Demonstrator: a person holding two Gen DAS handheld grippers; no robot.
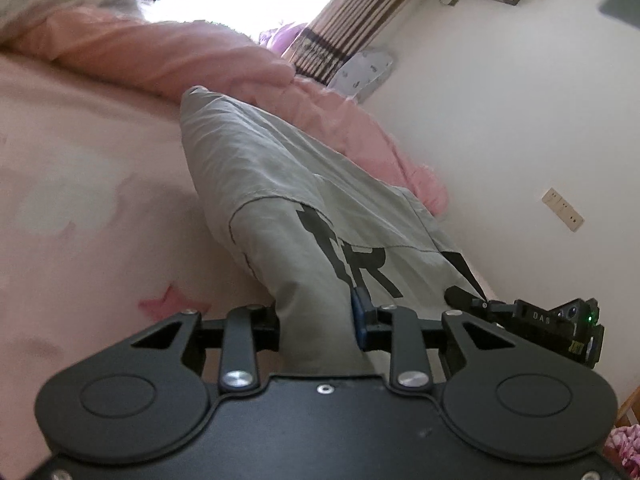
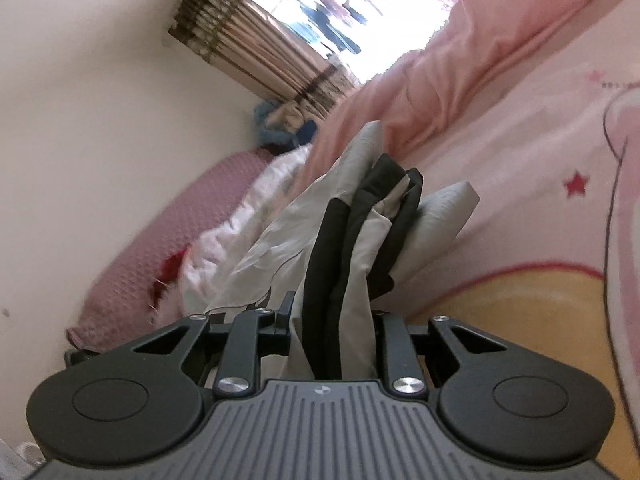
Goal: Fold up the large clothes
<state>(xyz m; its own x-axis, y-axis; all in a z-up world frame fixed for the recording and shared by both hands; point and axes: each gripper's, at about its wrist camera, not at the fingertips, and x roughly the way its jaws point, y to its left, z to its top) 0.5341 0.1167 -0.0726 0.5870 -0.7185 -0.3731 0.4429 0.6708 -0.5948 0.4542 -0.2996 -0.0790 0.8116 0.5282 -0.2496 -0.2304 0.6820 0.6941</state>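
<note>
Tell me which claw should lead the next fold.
Probably the left claw: it holds a flat, smooth edge of the grey garment. The right claw grips a bunched, black-trimmed wad.

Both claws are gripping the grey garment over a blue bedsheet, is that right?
Not quite: the bedsheet is pink, not blue, as the left wrist view shows. Both the left claw and the right claw do grip the grey garment.

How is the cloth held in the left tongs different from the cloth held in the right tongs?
The left tongs pinch a fairly flat grey panel of the garment with big black letters. The right tongs pinch a bunched end with black trim folded into the pale grey. Both are shut on cloth, lifted over the pink bed sheet.
</note>
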